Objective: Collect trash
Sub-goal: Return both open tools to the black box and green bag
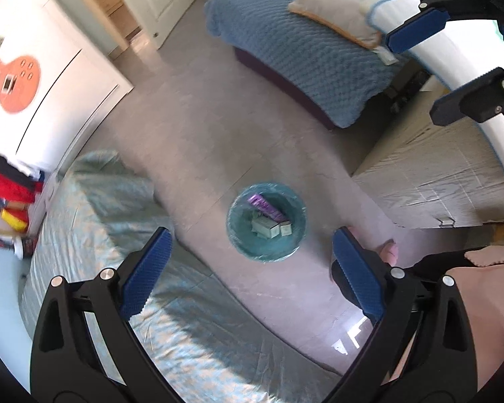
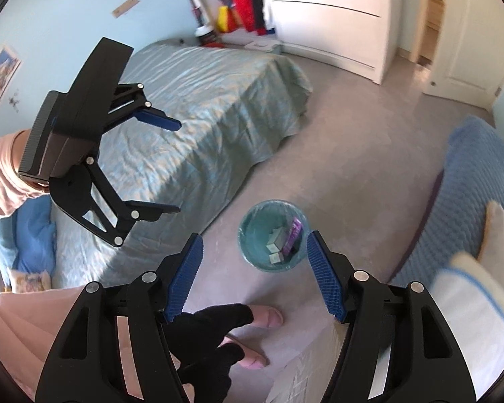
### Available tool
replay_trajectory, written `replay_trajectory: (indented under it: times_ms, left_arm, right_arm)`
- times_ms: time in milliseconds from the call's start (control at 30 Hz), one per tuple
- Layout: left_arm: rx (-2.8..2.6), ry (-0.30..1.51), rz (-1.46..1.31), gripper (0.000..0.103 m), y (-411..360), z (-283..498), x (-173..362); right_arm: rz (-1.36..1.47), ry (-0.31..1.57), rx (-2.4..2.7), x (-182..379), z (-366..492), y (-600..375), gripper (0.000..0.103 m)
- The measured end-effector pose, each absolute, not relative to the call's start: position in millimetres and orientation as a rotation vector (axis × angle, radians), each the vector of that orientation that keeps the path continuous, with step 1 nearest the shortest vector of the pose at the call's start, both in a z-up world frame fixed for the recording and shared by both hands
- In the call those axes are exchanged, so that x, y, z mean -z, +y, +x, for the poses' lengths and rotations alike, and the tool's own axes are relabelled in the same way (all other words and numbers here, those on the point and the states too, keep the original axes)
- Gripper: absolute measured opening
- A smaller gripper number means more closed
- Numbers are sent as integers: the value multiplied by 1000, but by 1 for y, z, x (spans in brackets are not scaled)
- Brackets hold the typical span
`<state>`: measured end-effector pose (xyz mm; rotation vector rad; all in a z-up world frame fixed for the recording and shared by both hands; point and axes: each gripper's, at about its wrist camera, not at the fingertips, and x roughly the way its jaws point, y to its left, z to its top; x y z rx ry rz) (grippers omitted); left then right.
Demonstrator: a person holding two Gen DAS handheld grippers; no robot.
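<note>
Above the bare grey floor between the beds, both tools hang pointing steeply down, and both are empty. The left gripper [image 1: 250, 270] has its blue ribbed pads spread wide apart with nothing between them; the right gripper [image 2: 254, 275] has its jaws parted too, a little narrower, nothing pinched there either.

Straight below them sits the small round bin with the teal plastic liner [image 1: 238, 235], standing on the floor just off the corner of the bed with the pale green satin cover [image 1: 94, 235]. Inside it you can see a purple wrapper [image 1: 265, 206] and a couple of small pale green cartons [image 1: 267, 228], lying loose at the bottom.

So my read: the drop is done, both loads are in. The thing to do well now is to lift clear without clipping the liner's rim, keep the jaws apart, and scan for what's left. A black-gloved hand [image 2: 211, 332] and pink slippers [image 2: 265, 317] are close underfoot, so swing wide of them.
</note>
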<state>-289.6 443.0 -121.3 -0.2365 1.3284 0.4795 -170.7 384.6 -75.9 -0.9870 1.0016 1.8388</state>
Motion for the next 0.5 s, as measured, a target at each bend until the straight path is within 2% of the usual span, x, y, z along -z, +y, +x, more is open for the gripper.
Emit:
replay_trajectory:
  times_ms: [267, 500]
  left_arm:
    - [-304, 1290, -111, 94, 399, -221, 101]
    - [-59, 1254, 76, 94, 323, -142, 84]
  right_arm:
    - [-837, 1041, -1646, 66, -102, 315, 65]
    - [-690, 1046, -1403, 50, -28, 208, 67]
